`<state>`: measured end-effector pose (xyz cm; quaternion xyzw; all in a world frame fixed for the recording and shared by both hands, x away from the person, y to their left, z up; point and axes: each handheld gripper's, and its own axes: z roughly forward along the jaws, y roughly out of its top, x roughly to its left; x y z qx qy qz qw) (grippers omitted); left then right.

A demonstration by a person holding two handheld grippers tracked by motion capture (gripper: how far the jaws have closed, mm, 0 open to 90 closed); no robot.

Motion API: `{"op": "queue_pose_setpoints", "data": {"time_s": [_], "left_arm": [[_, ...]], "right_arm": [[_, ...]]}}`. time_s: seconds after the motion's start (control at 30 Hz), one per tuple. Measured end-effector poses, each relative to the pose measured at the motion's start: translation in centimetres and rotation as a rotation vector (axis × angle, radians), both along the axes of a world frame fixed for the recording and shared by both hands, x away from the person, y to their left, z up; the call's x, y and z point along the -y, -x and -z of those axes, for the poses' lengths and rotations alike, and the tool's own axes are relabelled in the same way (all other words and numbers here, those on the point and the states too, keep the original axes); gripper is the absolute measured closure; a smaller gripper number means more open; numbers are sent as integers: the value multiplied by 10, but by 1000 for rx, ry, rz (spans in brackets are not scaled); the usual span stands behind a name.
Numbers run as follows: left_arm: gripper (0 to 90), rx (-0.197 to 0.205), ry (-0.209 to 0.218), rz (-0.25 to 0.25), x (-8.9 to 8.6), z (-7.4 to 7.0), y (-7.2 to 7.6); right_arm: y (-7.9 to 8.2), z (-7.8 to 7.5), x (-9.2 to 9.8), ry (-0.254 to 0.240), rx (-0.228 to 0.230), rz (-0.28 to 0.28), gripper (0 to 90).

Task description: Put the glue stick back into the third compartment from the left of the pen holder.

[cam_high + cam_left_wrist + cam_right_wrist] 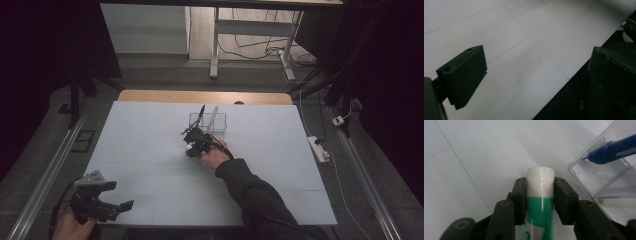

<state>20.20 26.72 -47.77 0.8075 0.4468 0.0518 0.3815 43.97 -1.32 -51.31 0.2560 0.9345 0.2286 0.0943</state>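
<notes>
My right gripper [192, 145] sits mid-table, just in front of a clear plastic box [222, 125]. In the right gripper view its jaws [540, 185] press on both sides of a green-and-white tube [540, 205] whose white threaded neck pokes out past the pads. The tube lies low over the white table sheet [474, 150]. A blue pen [614, 150] and a white stick [619, 203] rest in the box [584, 170]; in the high view the pen [201, 112] leans out of it. My left gripper [119, 195] is at the table's front left corner, open and with nothing in it [536, 67].
The white sheet [150, 150] covers the wooden table, which shows as a strip along the far edge [200, 96]. A power strip [318, 148] with cables lies on the floor to the right. Metal rails run along both sides of the table.
</notes>
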Motion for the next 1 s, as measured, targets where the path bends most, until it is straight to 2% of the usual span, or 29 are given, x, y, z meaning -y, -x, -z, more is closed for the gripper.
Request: {"op": "queue_pose_setpoints", "data": {"time_s": [0.17, 0.23, 0.3, 0.47, 0.67, 1.0], "left_arm": [[25, 0, 1, -2, 0, 0, 0], [25, 1, 0, -1, 0, 0, 0], [25, 1, 0, -1, 0, 0, 0], [25, 1, 5, -4, -1, 0, 0], [25, 1, 3, -5, 0, 0, 0], [24, 1, 5, -8, -1, 0, 0]], "right_arm": [[3, -1, 0, 3, 13, -7, 654], [5, -2, 1, -20, 8, -1, 654], [5, -5, 3, -22, 12, -10, 654], [9, -18, 7, -76, 12, -24, 655], [19, -36, 13, -121, 43, -55, 655], [22, -63, 32, -234, 83, -48, 655]]}}
